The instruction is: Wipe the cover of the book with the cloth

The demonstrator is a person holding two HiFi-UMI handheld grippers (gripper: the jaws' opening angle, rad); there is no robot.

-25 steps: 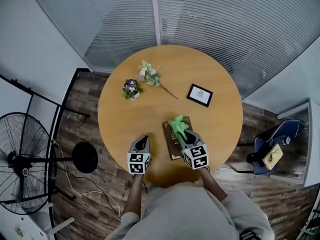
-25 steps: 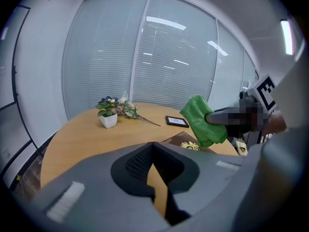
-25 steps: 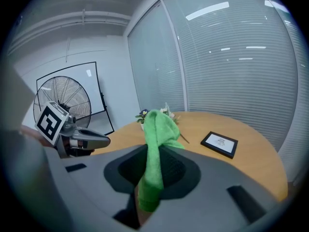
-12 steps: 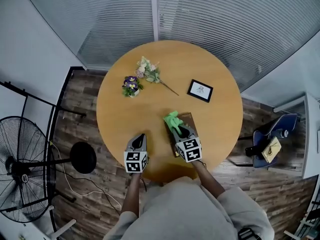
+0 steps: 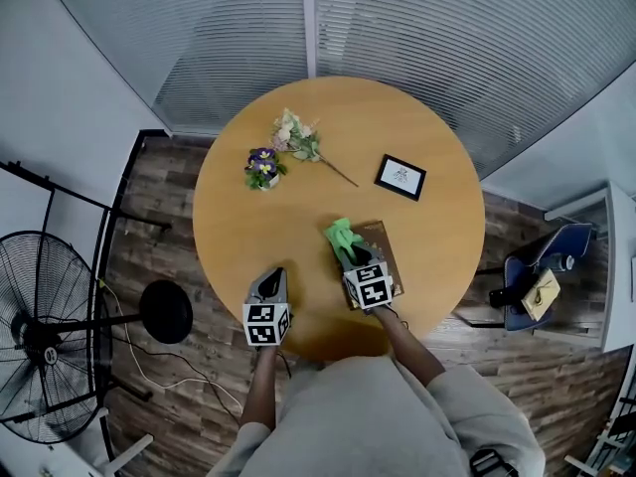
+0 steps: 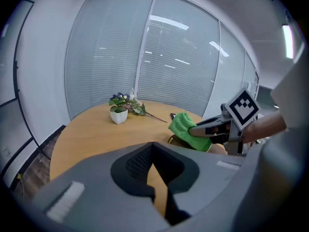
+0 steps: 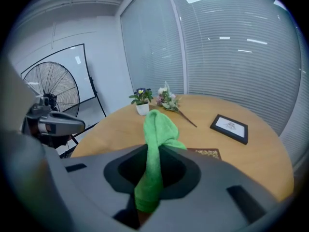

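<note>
We see a round wooden surface (image 5: 288, 227) in the middle of the head view, and the work sits at its lower edge. The right hand-held gripper (image 5: 352, 259) is just below centre of the frame. Its jaws are closed tight on a green cloth (image 5: 342, 237), which in that gripper's own view runs as a bunched strip between them and sticks out past their tips. The cloth overlaps the upper-left corner of the book (image 5: 384, 250), a brown volume with a gold-patterned cover. The book lies flat on the surface and is partly covered by the gripper's marker cube. We cannot tell how firmly the cloth presses on the cover.

The left hand-held gripper (image 5: 276, 282) is at lower centre-left of the head view, beside the book and apart from it. In its own view the jaws are drawn together to a thin slit with nothing held, and only bare wood shows through.

Farther up the frame a framed picture (image 5: 400, 176) lies flat at upper right of the surface. A small potted plant (image 5: 261, 167) with purple blooms stands at upper left, with a sprig of flowers (image 5: 298, 143) lying just beside it. A standing fan (image 5: 45, 336) is on the floor at lower left, a chair (image 5: 542, 284) is at the right edge, and slatted blinds (image 5: 397, 38) fill the top.
</note>
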